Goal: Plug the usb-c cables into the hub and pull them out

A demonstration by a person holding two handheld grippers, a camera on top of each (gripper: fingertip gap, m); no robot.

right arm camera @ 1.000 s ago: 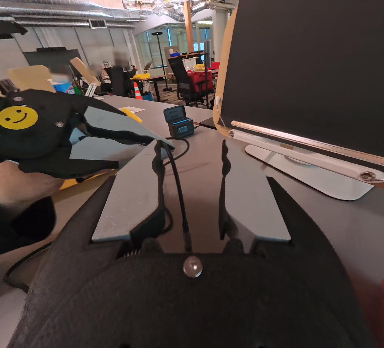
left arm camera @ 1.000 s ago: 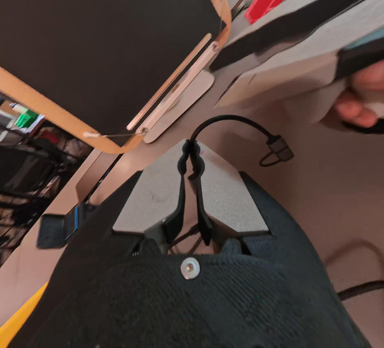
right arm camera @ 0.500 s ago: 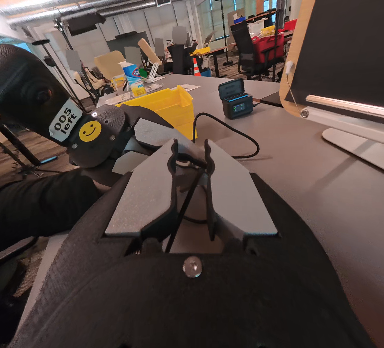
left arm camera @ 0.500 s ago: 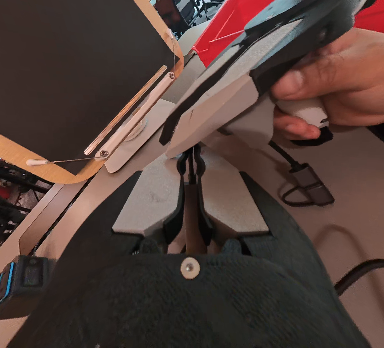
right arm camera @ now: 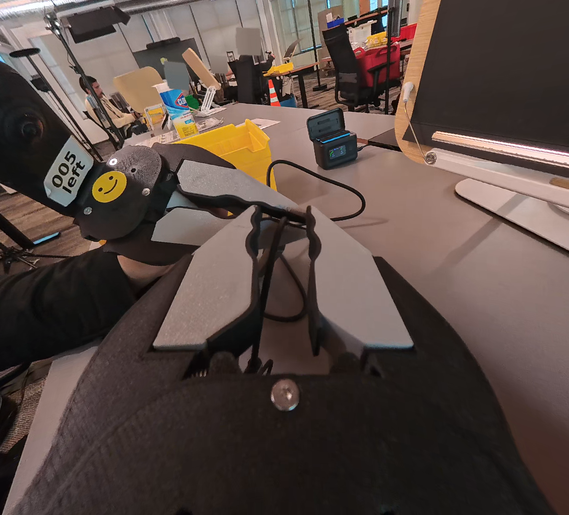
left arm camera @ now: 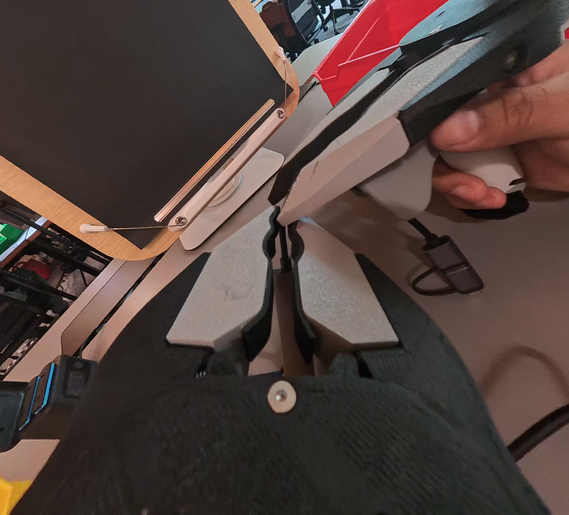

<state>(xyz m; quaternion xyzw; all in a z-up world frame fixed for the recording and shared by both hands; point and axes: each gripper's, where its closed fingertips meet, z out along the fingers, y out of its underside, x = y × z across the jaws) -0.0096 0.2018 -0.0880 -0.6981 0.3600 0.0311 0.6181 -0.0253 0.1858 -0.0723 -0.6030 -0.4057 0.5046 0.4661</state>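
Observation:
My left gripper (left arm camera: 284, 235) is shut on a thin black cable (left arm camera: 284, 249), pinched at the fingertips just above the grey table (left arm camera: 508, 300). The cable runs off to a small grey hub (left arm camera: 455, 269) lying on the table to the right. My right gripper (left arm camera: 278, 205), held by a hand, comes in from the upper right, its tips against my left tips. In the right wrist view my right gripper (right arm camera: 281, 223) stands partly open. The cable (right arm camera: 348, 186) hangs between its pads without either pressing on it. The left gripper (right arm camera: 295, 212) reaches in from the left.
A black panel with a wooden rim (left arm camera: 123, 69) on a white stand (left arm camera: 246, 180) stands close behind. A red bin (left arm camera: 385, 38) sits at the back right, a yellow bin (right arm camera: 234, 146) and a black charging case (right arm camera: 334, 143) to the left. People sit farther off. My two grippers' fingertips are within a few centimetres of each other.
My right gripper swung in to my left gripper's tips and its jaws narrowed from wide open around the cable. My left gripper kept its hold on the cable.

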